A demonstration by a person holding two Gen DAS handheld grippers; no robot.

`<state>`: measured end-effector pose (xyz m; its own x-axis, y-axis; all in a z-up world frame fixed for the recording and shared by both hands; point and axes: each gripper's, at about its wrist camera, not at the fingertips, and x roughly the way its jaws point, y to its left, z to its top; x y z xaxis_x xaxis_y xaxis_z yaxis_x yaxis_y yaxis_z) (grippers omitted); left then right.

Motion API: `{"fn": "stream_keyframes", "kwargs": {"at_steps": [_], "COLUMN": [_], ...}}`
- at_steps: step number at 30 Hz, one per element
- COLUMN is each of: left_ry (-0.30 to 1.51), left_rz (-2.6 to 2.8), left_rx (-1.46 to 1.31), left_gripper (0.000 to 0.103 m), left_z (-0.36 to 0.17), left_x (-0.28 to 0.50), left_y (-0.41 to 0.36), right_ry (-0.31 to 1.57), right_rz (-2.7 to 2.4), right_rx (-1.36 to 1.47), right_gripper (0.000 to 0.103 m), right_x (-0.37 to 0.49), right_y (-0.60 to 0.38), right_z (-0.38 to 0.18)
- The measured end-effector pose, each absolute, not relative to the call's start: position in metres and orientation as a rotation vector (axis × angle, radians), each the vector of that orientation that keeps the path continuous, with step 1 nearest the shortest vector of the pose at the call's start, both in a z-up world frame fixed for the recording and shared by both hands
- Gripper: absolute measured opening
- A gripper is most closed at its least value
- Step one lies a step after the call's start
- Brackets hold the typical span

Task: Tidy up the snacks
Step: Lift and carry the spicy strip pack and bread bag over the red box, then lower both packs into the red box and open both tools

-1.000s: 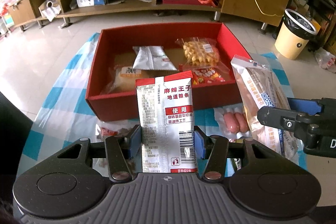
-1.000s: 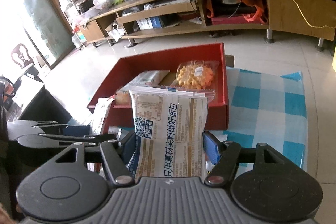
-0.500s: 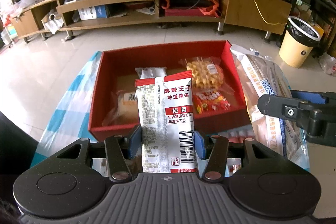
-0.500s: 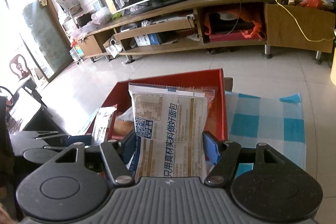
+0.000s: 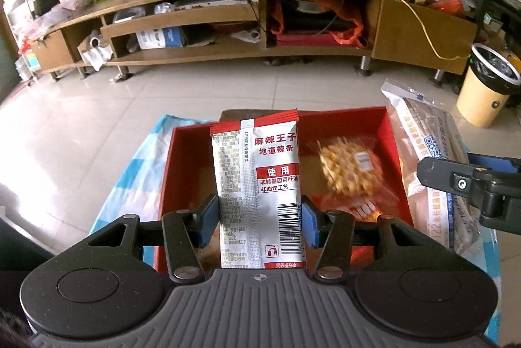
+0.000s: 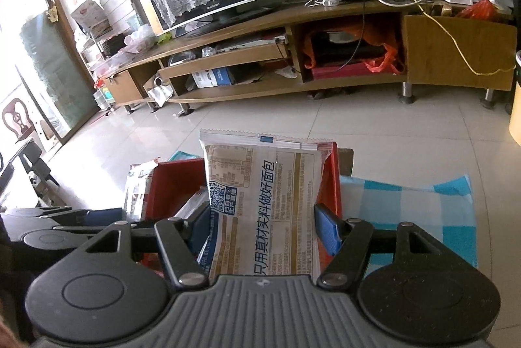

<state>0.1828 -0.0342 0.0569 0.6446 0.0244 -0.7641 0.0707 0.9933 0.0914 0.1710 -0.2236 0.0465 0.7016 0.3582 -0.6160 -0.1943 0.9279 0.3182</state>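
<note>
Left wrist: left gripper [image 5: 259,219] clamped on a white-and-red spicy-strip packet [image 5: 260,185], blue pads pressing both edges, packet upright and above the open red box [image 5: 342,116]. In the box: clear bag of yellow waffle-like snacks [image 5: 348,168], with a red-orange packet [image 5: 355,208] just in front of it. Box sits on a blue-and-white checked cloth [image 5: 130,178] over the worktop. Right gripper [image 5: 469,185] enters from the right edge, holding a bread bag [image 5: 433,159] at the box's right wall. Yellow bin [image 5: 485,94] on the tile floor, far right.

Right wrist: right gripper [image 6: 262,230] clamped on the bread bag [image 6: 267,201], printed back facing the camera, bag upright and covering most of the red box [image 6: 166,185]. Left gripper [image 6: 71,219] low at left, beside the box; its packet [image 6: 138,188] shows edge-on above it. Checked cloth [image 6: 407,208] to the right. TV cabinet [image 6: 293,54] across the floor behind.
</note>
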Motion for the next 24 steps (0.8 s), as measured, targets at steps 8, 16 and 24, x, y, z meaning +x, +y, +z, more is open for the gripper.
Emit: {"fn": "stream_keyframes", "kwargs": {"at_steps": [8,16,24], "left_ry": [0.866,0.87,0.888], "left_rz": [-0.006,0.013,0.013], "left_rx": [0.141,0.158,0.156], "left_gripper": [0.057,0.057,0.067], "left_z": [0.051,0.043,0.039], "left_x": [0.205,0.219,0.219], "left_y": [-0.036,-0.037,-0.034], "right_ry": [0.753,0.772,0.816], "right_rz": [0.289,0.265,0.285], "right_rx": [0.208,0.211,0.203], "right_gripper": [0.065,0.062,0.061], "right_x": [0.198,0.219,0.229], "right_y": [-0.219,-0.218,-0.209], "right_z": [0.035,0.024,0.013]}}
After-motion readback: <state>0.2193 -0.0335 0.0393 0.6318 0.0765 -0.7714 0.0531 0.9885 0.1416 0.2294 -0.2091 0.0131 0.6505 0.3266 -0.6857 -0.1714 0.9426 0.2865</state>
